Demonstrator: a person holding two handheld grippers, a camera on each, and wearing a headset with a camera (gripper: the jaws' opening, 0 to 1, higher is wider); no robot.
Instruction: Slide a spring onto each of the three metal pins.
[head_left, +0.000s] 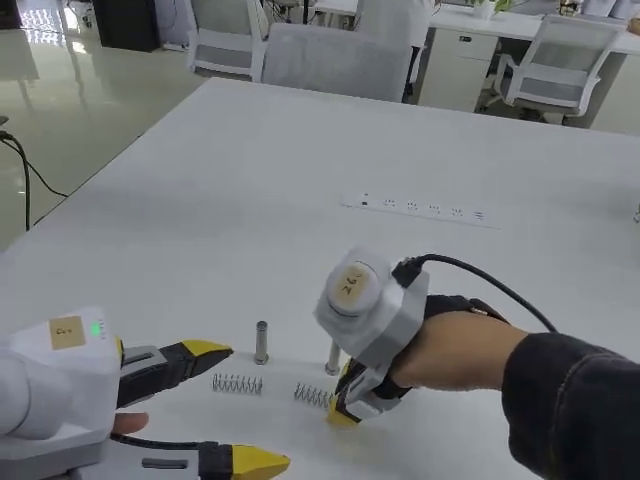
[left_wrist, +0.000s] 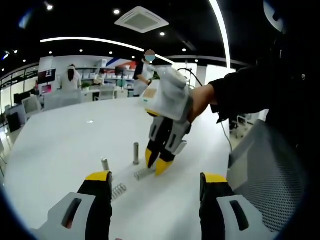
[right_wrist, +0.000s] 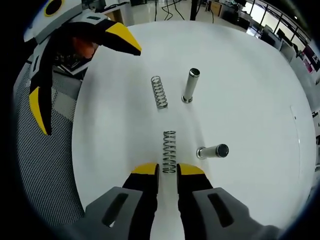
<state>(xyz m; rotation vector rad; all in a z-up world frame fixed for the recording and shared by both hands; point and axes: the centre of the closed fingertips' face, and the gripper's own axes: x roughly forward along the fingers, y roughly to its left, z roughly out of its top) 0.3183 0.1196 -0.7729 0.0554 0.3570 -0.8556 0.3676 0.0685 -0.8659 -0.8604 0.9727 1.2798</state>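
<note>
The left gripper (head_left: 235, 406) is held nearest, low over the counter (head_left: 300, 180), with its jaws spread wide and nothing between them. Just past its yellow tips a loose spring (head_left: 237, 384) is laid flat on the white surface, its long axis running left to right in the head view. A second spring (head_left: 312, 396) is laid flat to the right of the first, almost end to end with it and on nearly the same line, with a small gap left between the two.

The right gripper (right_wrist: 168, 170) is tipped down onto the counter by a gloved hand (head_left: 455, 350). Its jaws are drawn in narrowly on the end of the second spring. In the right gripper view that spring is seen pointing straight away along the line of the jaws, toward the loose spring and the left gripper beyond it.

Just behind the springs two metal pins are stood upright on the counter. The left pin (head_left: 262, 342) is bare and in plain sight; the right pin (head_left: 333, 358) is partly covered by the right gripper's body.

Farther back a white power strip (head_left: 420, 208) is laid flat on the counter. Past the far edge, office chairs (head_left: 330, 55) are seen.
</note>
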